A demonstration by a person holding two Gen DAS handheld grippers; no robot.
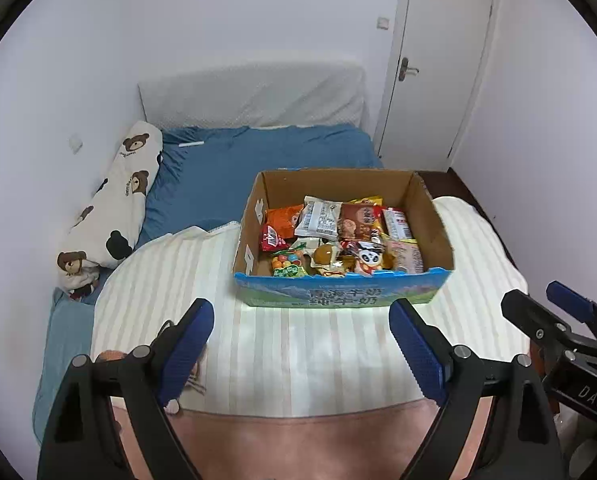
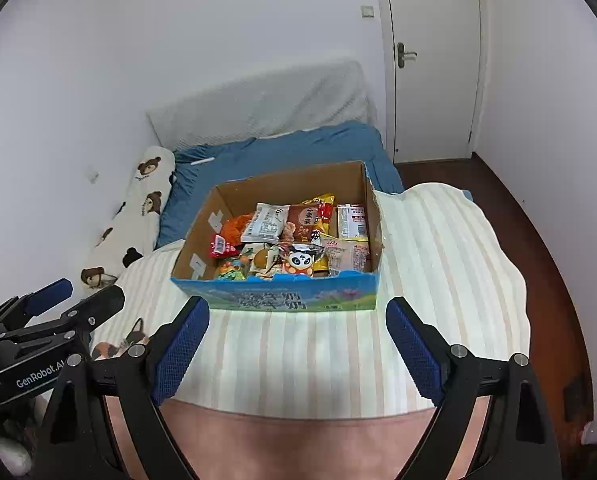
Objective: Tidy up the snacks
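An open brown cardboard box with a blue printed front panel (image 1: 340,294) (image 2: 282,300) is sitting on a cream striped blanket (image 1: 298,352) (image 2: 438,272) that is covering the near part of a bed. Assorted packaged snacks (image 1: 338,236) (image 2: 294,240) are lying jumbled inside the box, among them a small packet with a panda face (image 1: 367,258) (image 2: 300,261) near the front wall. Beyond the blanket a blue bed sheet (image 1: 226,168) (image 2: 282,152) is showing, running up to a white padded headboard (image 1: 254,96) (image 2: 258,100) that is leaning against the wall. A long white pillow printed with brown bears (image 1: 114,204) (image 2: 134,216) is lying along the left wall. A white closed door with a metal handle (image 1: 438,60) (image 2: 430,56) is standing in the far right corner, and dark wooden flooring (image 2: 538,220) is running beside the bed.

The left gripper (image 1: 302,344) (image 2: 74,300) is hovering over the blanket with its blue-padded fingers spread wide and gripping nothing. The right gripper (image 2: 298,340) (image 1: 538,300) is hovering beside it, fingers likewise spread wide and empty. Both are pointing down toward the box, which is lying just beyond their fingertips.
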